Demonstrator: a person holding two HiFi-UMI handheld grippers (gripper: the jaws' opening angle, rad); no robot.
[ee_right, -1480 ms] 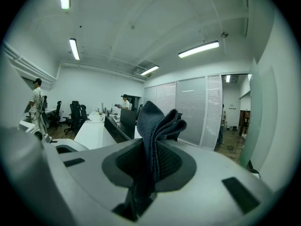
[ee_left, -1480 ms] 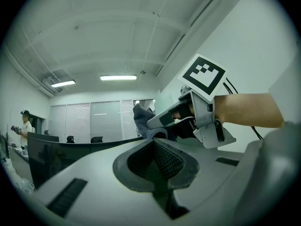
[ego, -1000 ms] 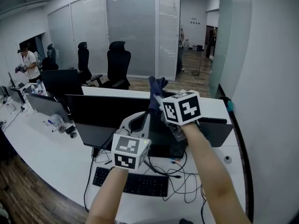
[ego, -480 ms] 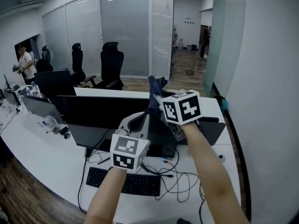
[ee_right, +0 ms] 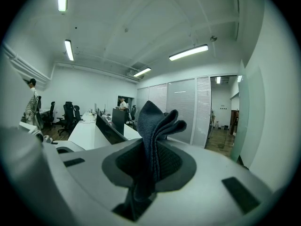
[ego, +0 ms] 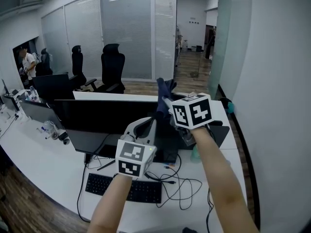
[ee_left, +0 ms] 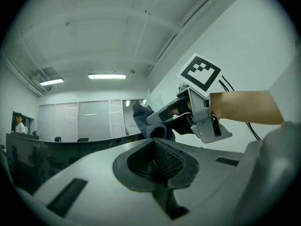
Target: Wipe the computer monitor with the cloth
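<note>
Above a long white desk [ego: 58,164], two handheld grippers are raised side by side, each on one bare forearm and each carrying one cube with square markers. The right gripper [ego: 166,102] sits near the centre of the head view. Its two jaws are closed tight on one dark blue cloth [ego: 164,88], which is bunched into folds and sticks up toward 12 o'clock past the jaw tips. The left gripper [ego: 142,126] hangs at about 7 o'clock from the right one, close beside it. Its jaws are pressed together with nothing between them.

One wide black computer monitor [ego: 104,115] stands on the desk behind both grippers, its screen dark. In the head view the cloth shows above the monitor's top edge, near its right end; whether the two touch cannot be told. One black keyboard [ego: 124,188] lies at 6 o'clock from the monitor, with a loose tangle of black cables [ego: 182,186] just beside it at 3 o'clock.

At 11 o'clock, beyond the desk, two black office chairs [ego: 111,67] face a glass partition with blinds. At 9 o'clock, far off, one person [ego: 27,64] stands by more screens.
</note>
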